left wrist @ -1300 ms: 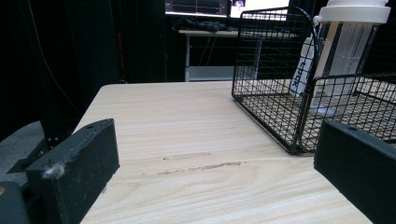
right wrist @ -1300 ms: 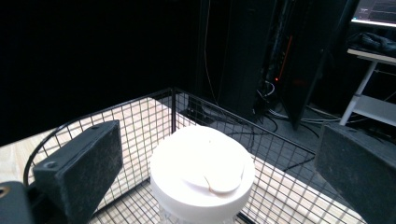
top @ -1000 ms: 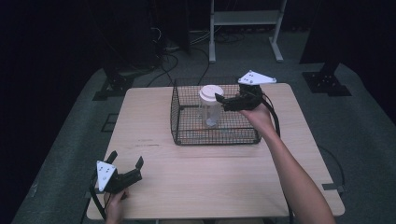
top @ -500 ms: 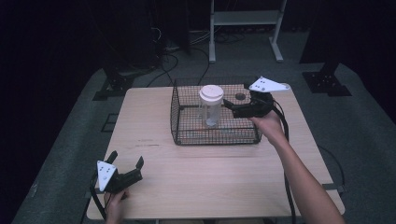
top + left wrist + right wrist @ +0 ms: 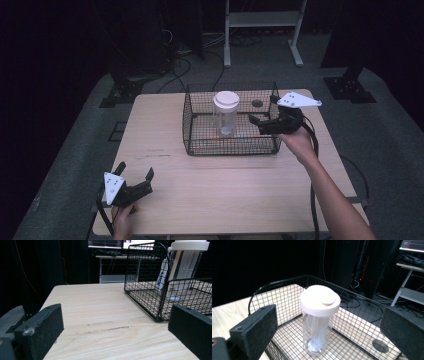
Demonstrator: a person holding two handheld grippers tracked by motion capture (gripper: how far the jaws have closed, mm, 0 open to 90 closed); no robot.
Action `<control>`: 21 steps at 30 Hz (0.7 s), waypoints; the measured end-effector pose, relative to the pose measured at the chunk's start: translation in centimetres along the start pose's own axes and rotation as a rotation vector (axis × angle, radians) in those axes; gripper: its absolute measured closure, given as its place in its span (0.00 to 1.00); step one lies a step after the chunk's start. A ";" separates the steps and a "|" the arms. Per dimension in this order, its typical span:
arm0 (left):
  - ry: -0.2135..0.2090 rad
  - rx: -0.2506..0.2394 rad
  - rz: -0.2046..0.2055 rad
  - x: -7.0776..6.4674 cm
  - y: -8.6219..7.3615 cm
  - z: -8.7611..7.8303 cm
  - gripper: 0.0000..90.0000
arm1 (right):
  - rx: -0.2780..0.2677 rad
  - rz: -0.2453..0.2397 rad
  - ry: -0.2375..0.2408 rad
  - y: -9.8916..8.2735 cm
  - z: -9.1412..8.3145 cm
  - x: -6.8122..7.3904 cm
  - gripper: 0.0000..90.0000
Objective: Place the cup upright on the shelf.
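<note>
A clear jar [image 5: 226, 116] with a white lid [image 5: 320, 300] stands upright inside a black wire basket [image 5: 230, 150] at the far middle of the table. My right gripper [image 5: 262, 108] hovers open over the basket's right part, apart from the jar, jaws pointing at it. In the right gripper view the jar [image 5: 317, 327] stands free beyond the right gripper [image 5: 330, 317]. My left gripper [image 5: 135, 170] rests open near the table's front left corner, holding nothing. From the left gripper [image 5: 116, 315] the basket [image 5: 160, 297] and jar [image 5: 185, 267] lie ahead to the right.
A small dark round disc [image 5: 378, 345] lies on the basket floor at its far right. The wooden table [image 5: 230, 195] has bare surface in front of the basket. A white shelf frame [image 5: 260, 30] stands beyond the table; cables trail on the grey floor.
My right gripper has drawn back to the right, away from the jar, which stays upright in the basket. The left gripper has not moved.
</note>
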State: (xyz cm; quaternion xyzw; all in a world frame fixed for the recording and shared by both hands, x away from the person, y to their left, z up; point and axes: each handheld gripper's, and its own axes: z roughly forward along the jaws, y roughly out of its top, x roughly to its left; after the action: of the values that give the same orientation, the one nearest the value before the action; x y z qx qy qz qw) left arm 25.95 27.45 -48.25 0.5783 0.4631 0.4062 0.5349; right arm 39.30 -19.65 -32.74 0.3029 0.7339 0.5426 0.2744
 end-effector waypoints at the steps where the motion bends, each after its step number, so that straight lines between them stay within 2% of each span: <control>1: 0.000 0.000 0.000 0.0 0.0 0.0 0.00 | 0.000 0.000 0.000 0.0 0.0 0.0 0.01; 5: 0.001 0.000 -0.002 0.0 0.0 0.0 0.00 | -0.006 0.012 0.005 -0.6 -1.0 0.0 0.01; 10: 0.000 -0.001 -0.002 0.0 0.0 0.0 0.00 | 0.003 -0.005 0.002 -1.5 -2.0 0.2 0.01; 21: 0.001 0.000 -0.003 0.0 0.0 0.0 0.00 | 0.004 0.009 0.005 -3.4 -4.4 0.5 0.01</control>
State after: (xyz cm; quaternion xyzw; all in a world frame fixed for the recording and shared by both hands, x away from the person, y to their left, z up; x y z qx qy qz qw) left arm 25.96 27.42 -48.26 0.5775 0.4643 0.4056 0.5352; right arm 35.29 -22.80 -34.89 0.3053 0.7342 0.5433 0.2693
